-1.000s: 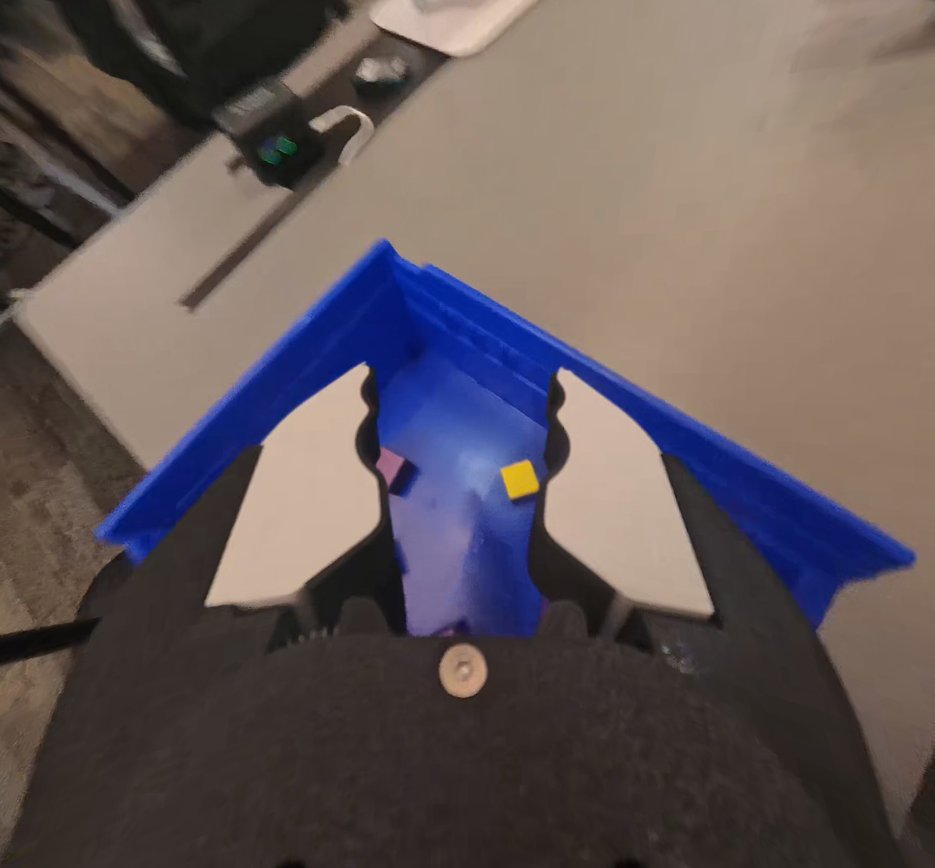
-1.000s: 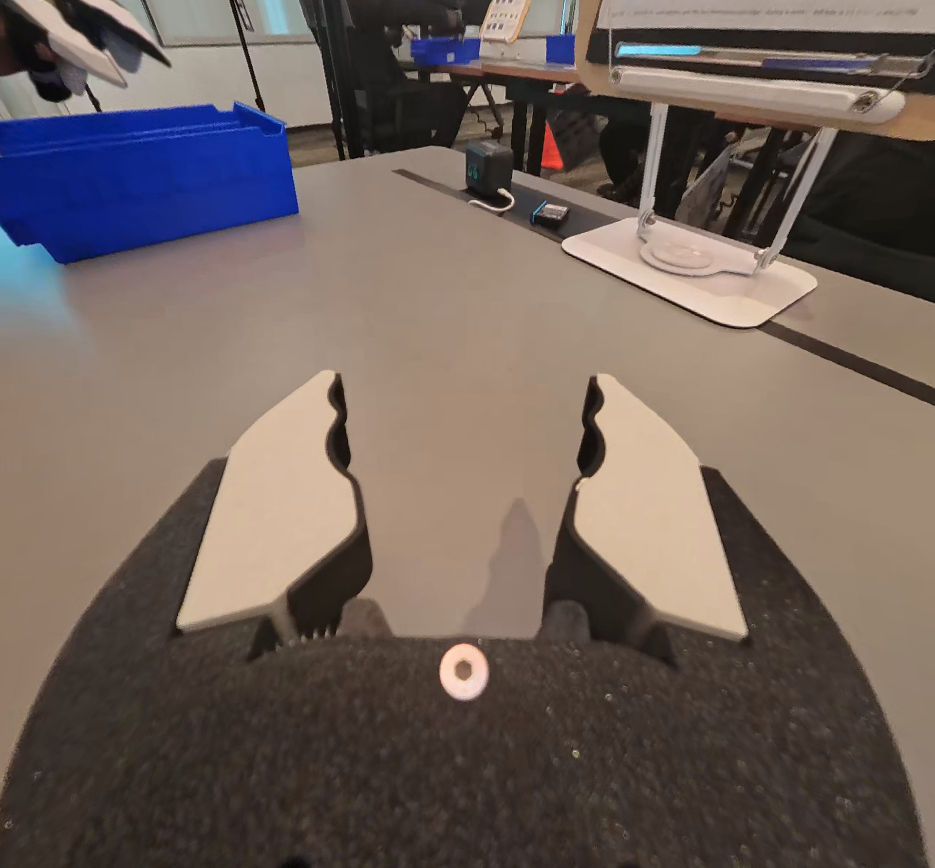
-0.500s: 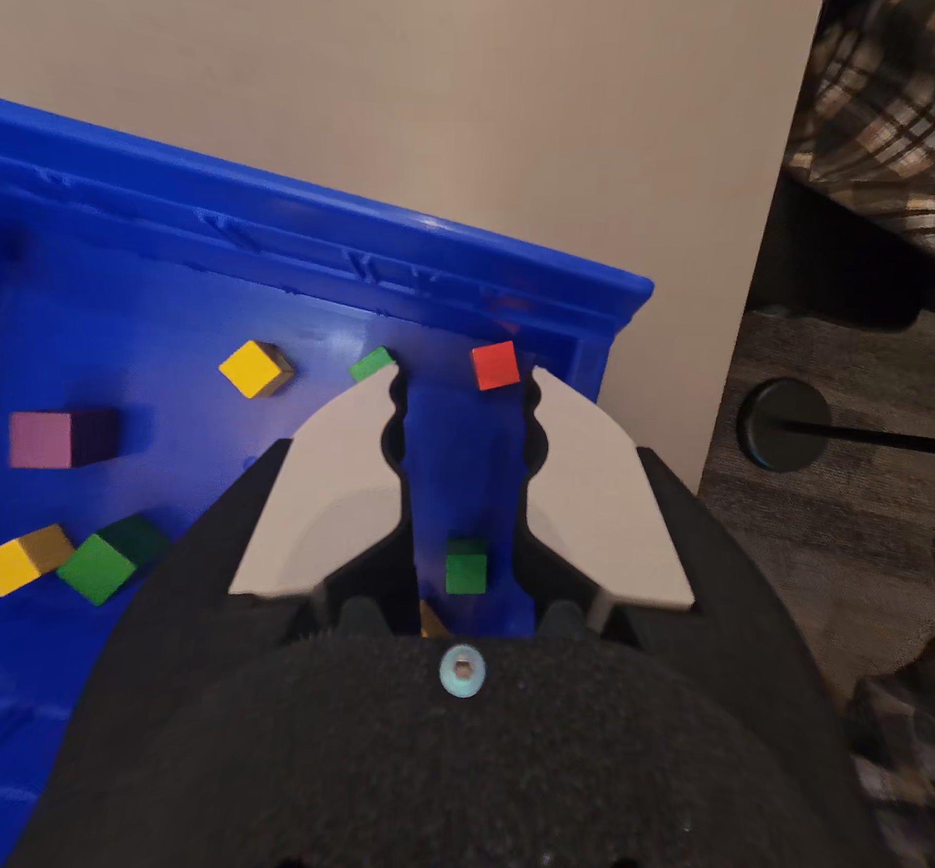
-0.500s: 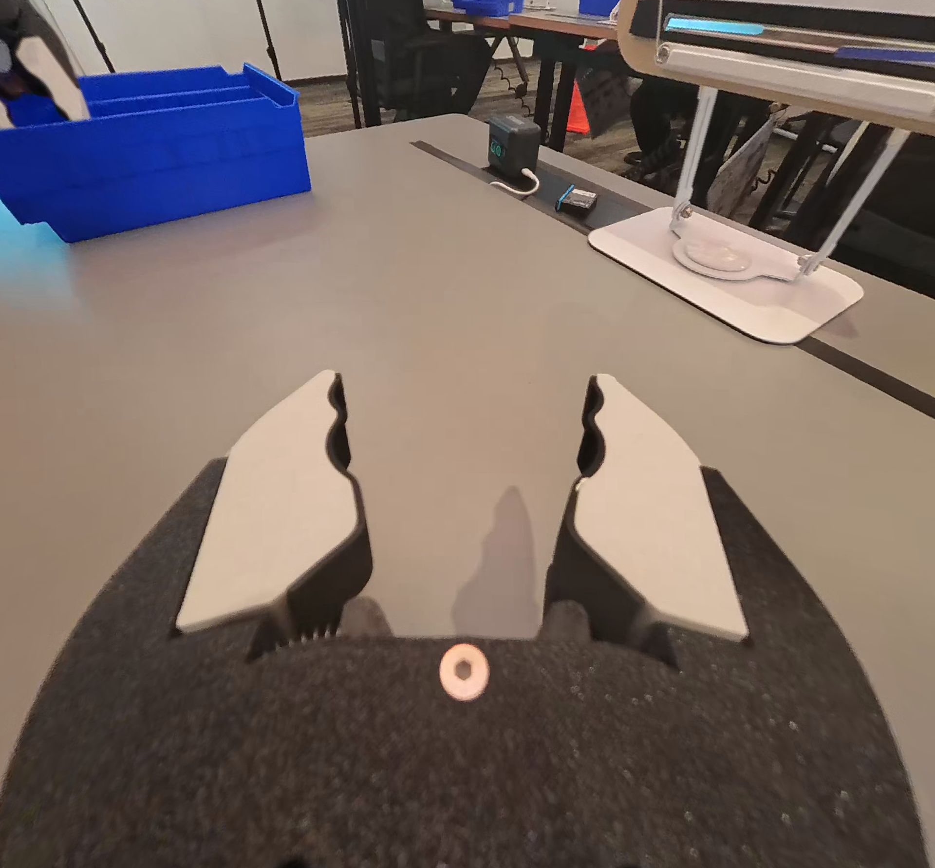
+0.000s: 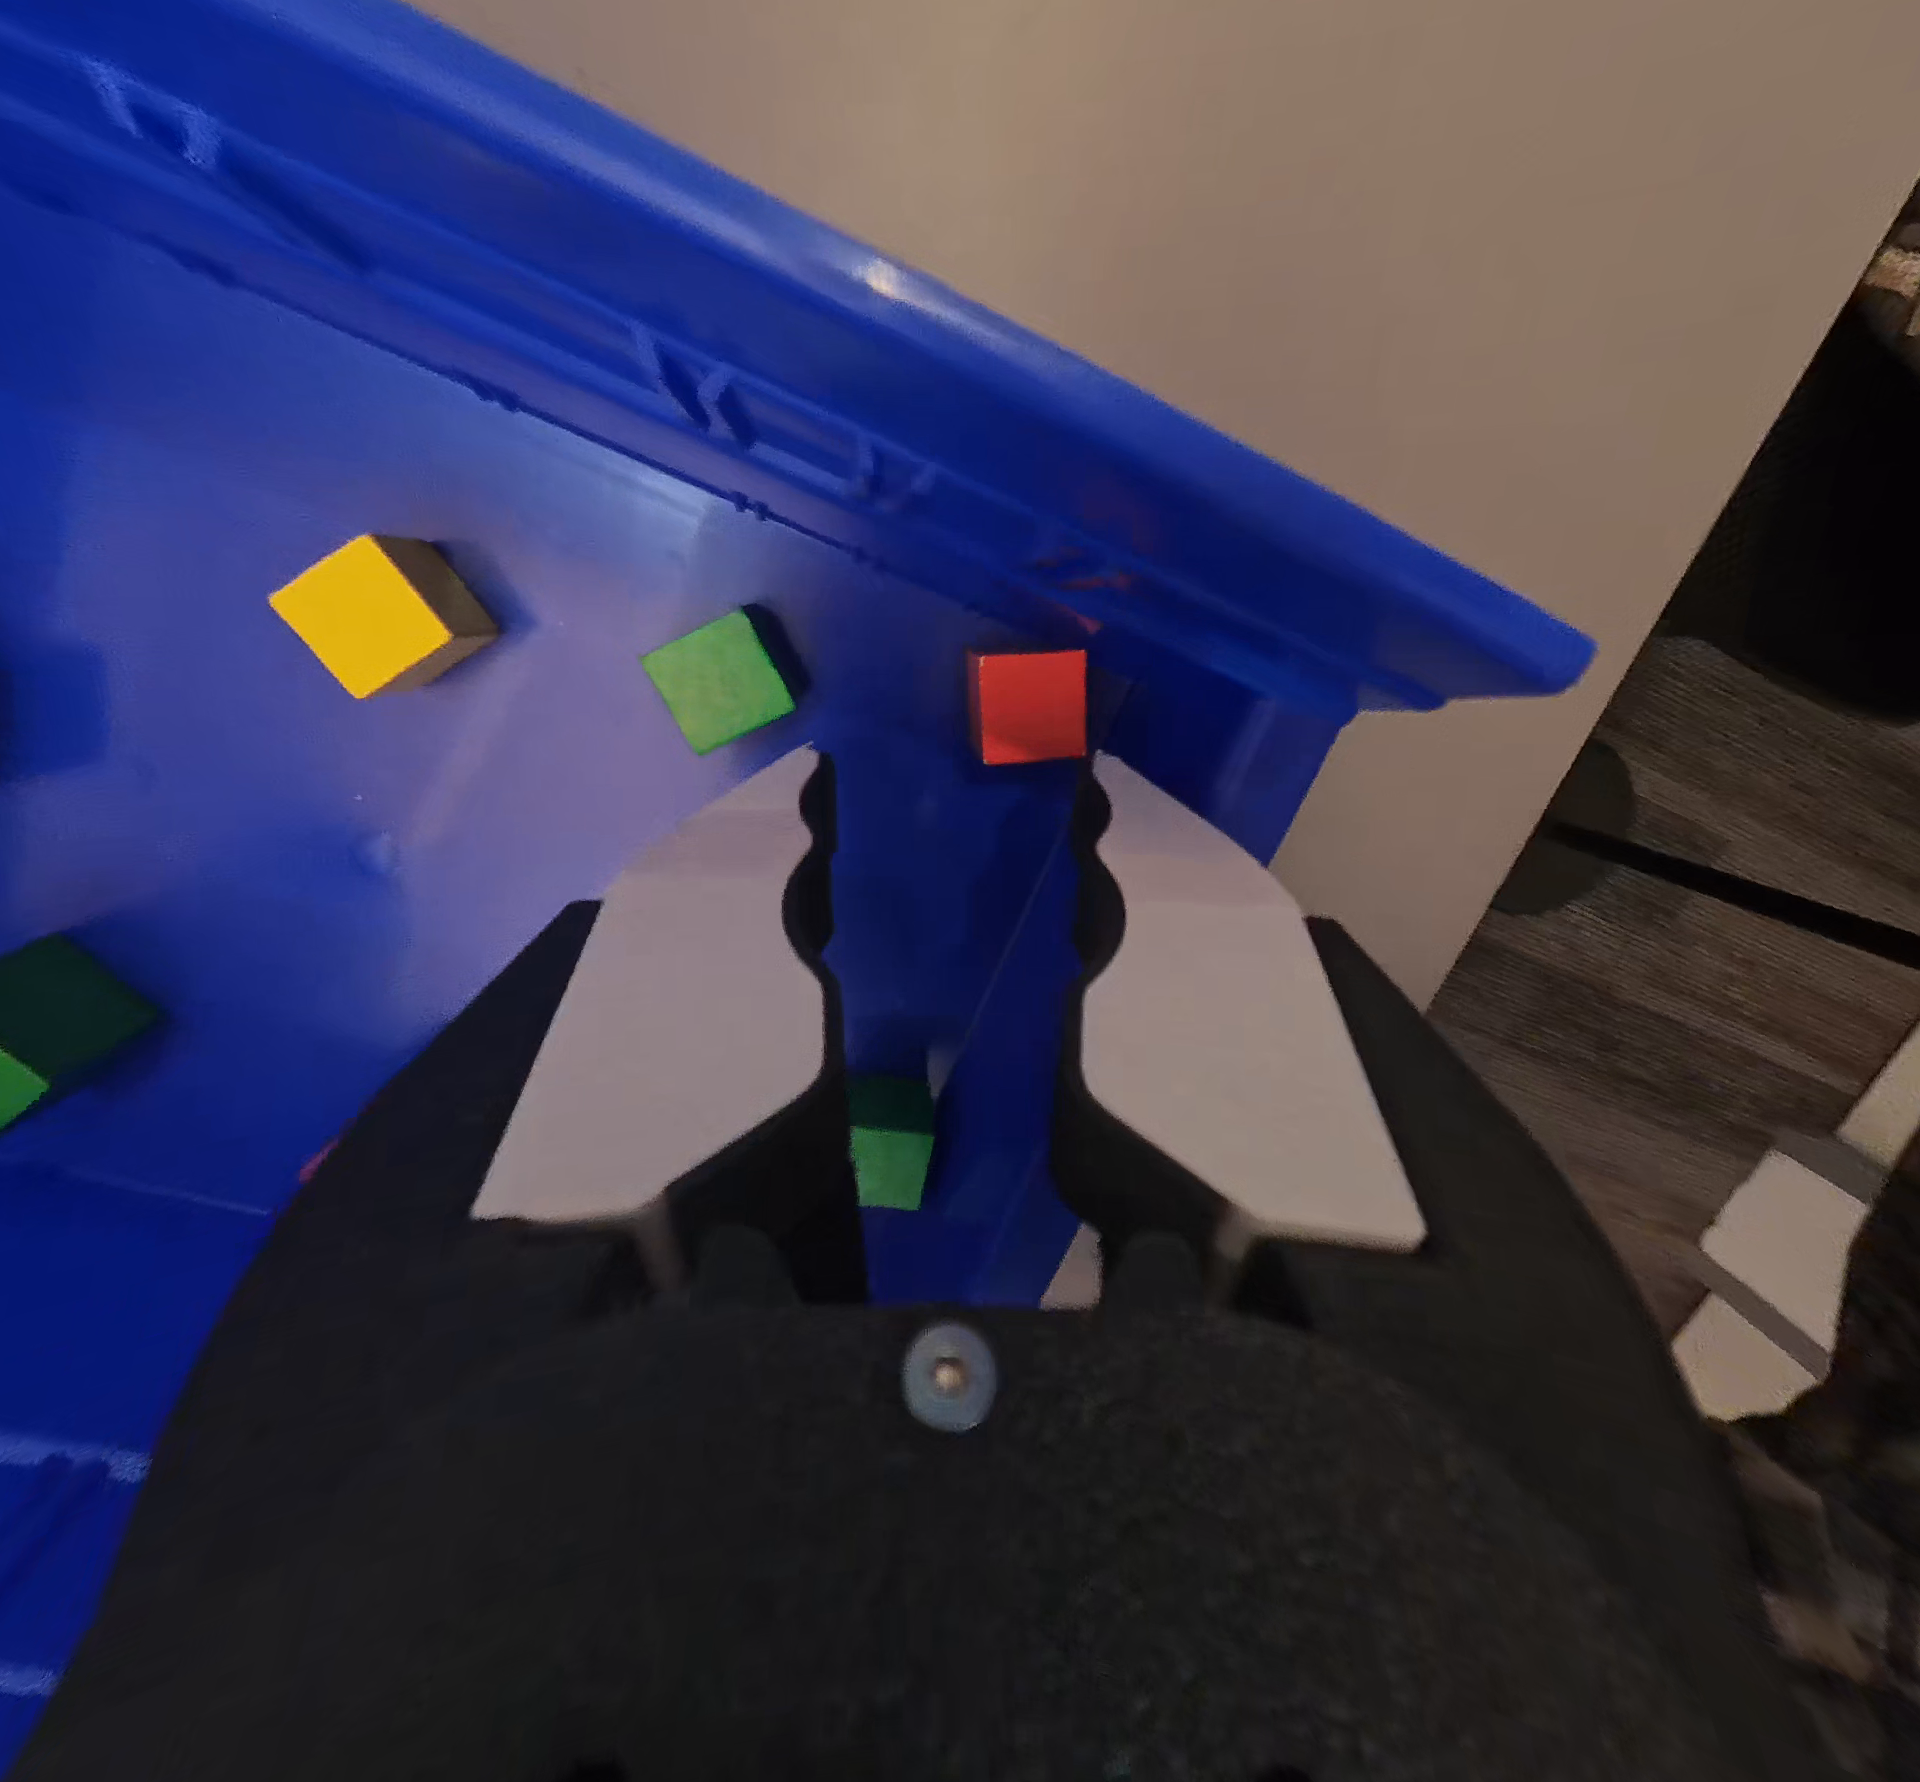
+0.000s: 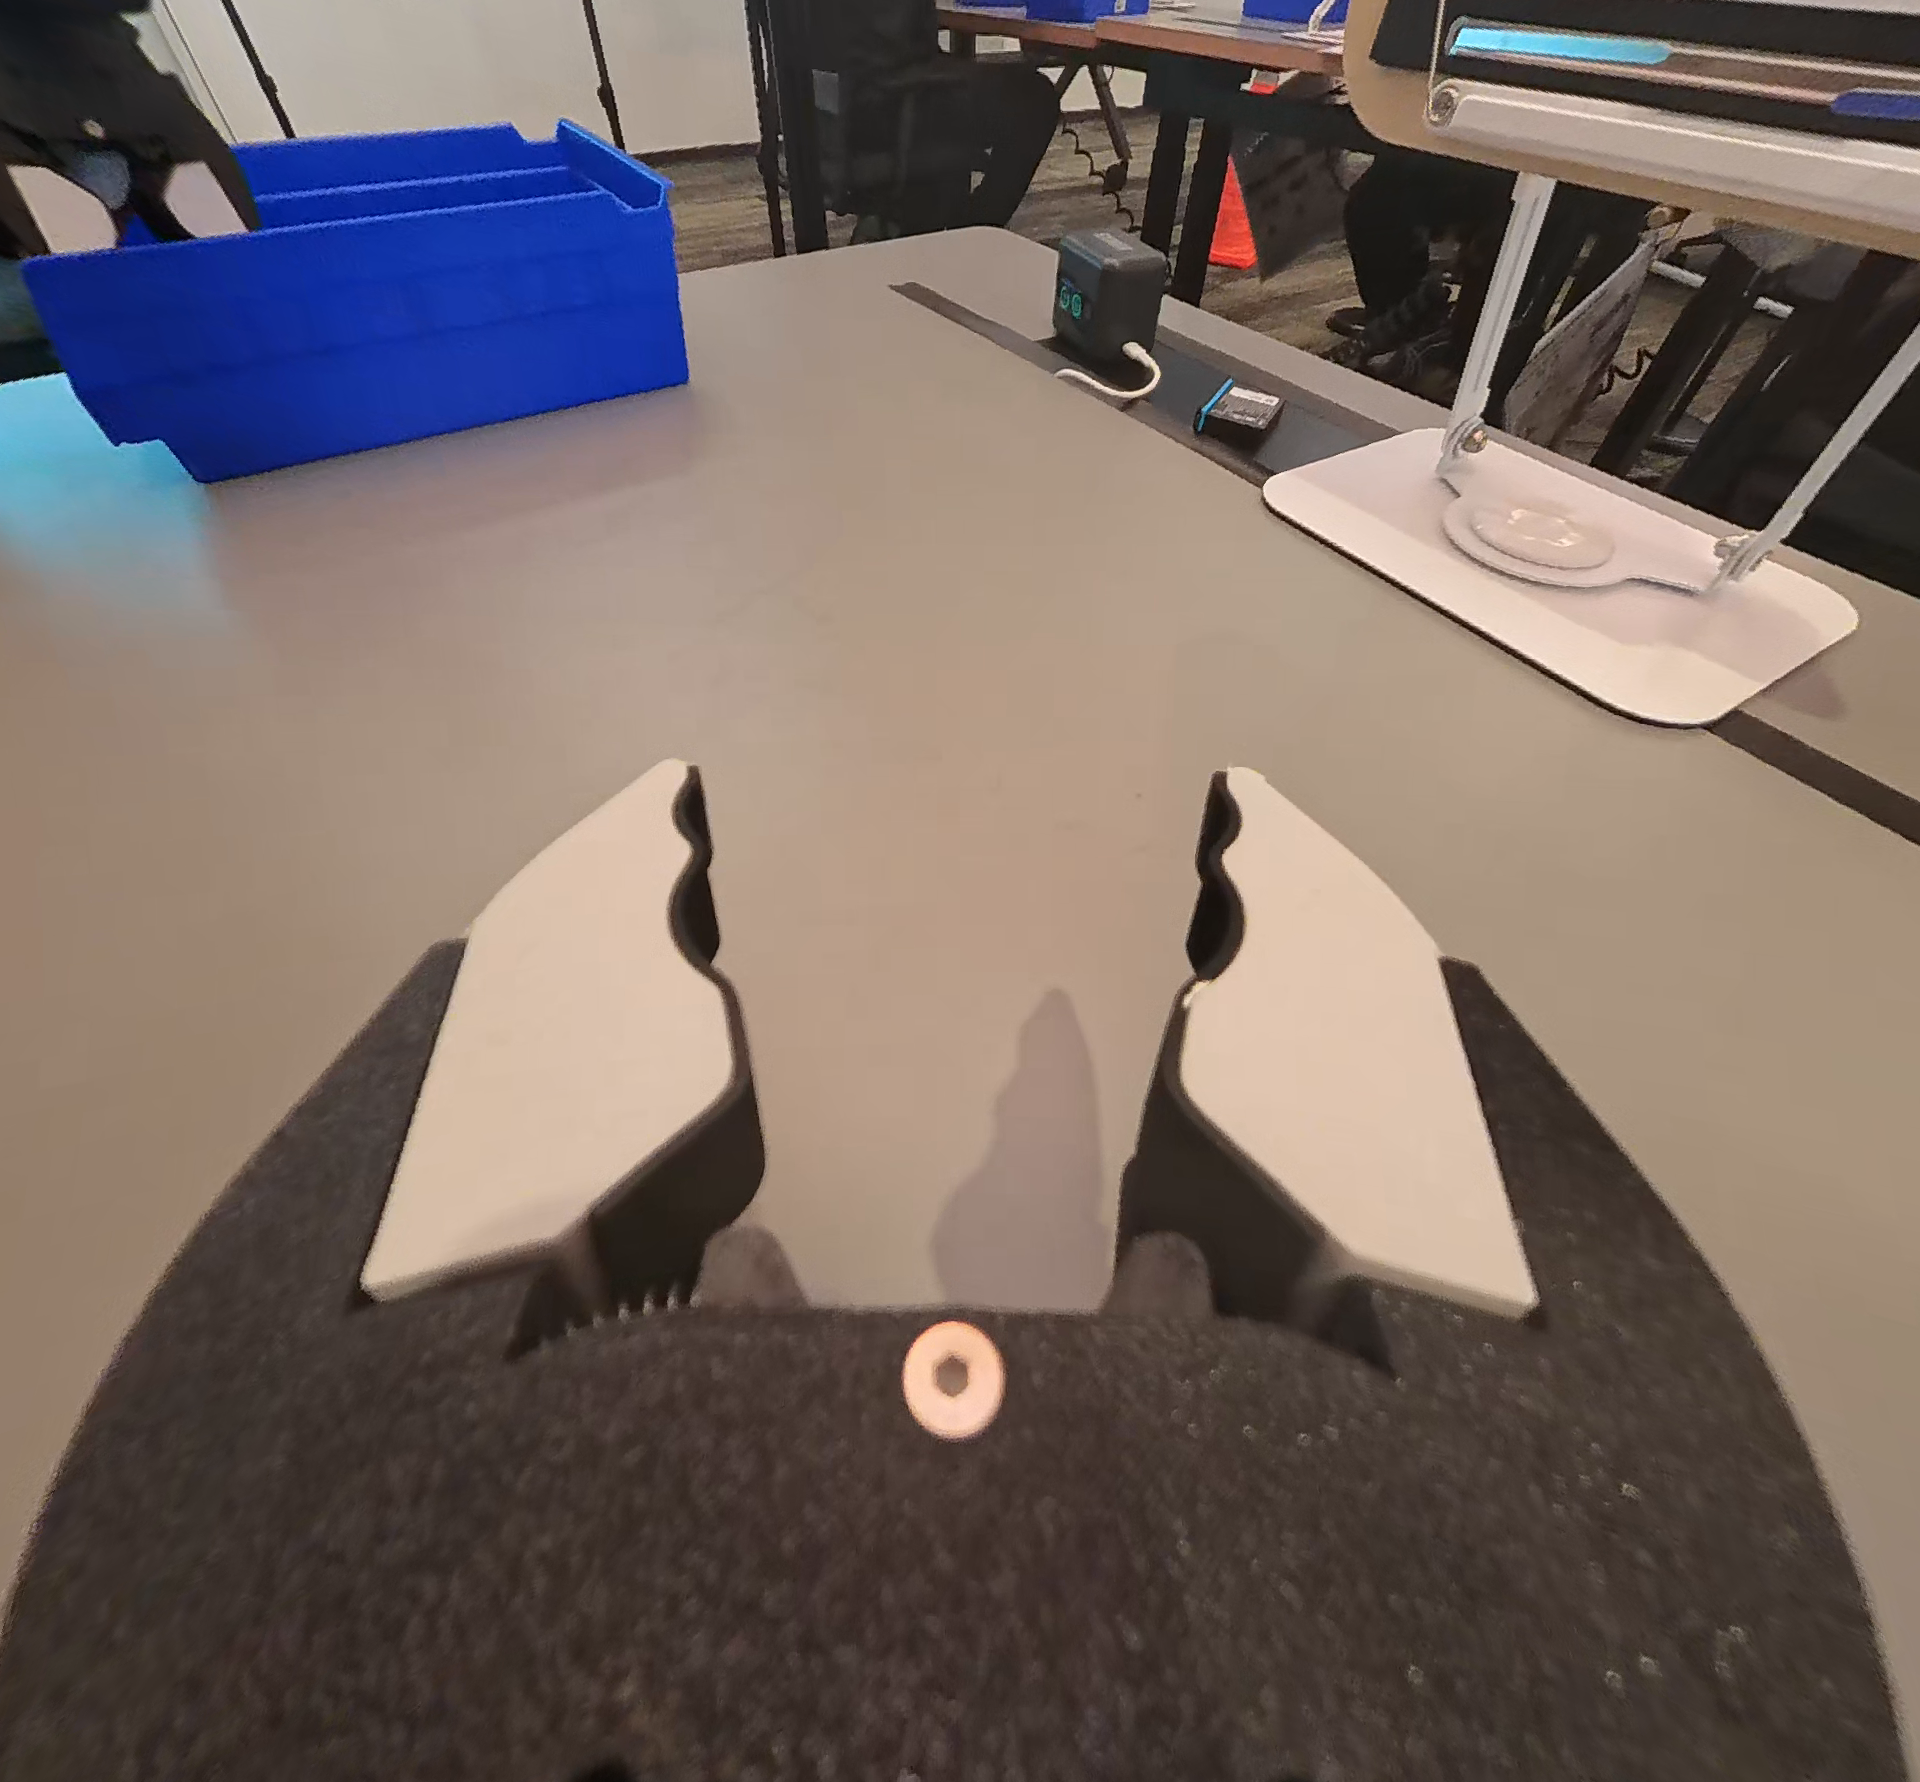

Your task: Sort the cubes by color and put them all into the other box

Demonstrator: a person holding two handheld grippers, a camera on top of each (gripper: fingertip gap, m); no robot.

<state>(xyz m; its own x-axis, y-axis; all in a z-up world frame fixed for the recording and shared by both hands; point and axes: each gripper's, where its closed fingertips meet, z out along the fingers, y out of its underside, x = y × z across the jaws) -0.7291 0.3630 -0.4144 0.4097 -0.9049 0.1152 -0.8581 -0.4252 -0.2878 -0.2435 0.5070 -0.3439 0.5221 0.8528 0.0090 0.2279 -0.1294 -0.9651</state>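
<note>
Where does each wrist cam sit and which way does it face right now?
Left wrist view: on the left gripper, looking steeply down into the blue box at its cubes; its own open fingers show.
Right wrist view: on the right gripper, low over the grey table, facing across it; open fingers show.
Shared: the blue box, with the left gripper over it.

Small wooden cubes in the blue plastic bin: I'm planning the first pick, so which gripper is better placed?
Left. The left gripper hangs open inside the blue plastic bin, near the small red wooden cube. The right gripper is open over bare grey tabletop, away from that bin.
</note>
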